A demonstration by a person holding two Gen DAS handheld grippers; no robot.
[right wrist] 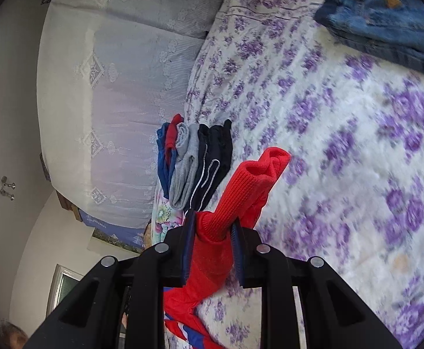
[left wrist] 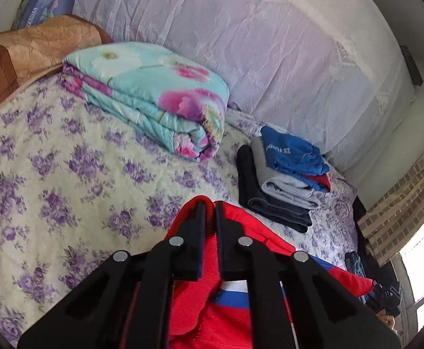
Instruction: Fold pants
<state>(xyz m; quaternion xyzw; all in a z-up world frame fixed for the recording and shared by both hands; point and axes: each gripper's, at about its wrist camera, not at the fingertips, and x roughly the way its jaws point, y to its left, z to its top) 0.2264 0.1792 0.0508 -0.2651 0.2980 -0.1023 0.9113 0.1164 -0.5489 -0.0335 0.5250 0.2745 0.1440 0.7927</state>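
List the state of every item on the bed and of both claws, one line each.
Red pants: lifted, held by both claws.
Left claw: shut on the red pants.
Right claw: shut on a ribbed red cuff.
Clothes pile: folded, stacked.
Floral quilt: folded.
Denim garment: lying rumpled on the bed.

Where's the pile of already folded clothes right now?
The folded stack sits on the flowered bedspread, right of centre in the left wrist view, right of the rolled quilt.
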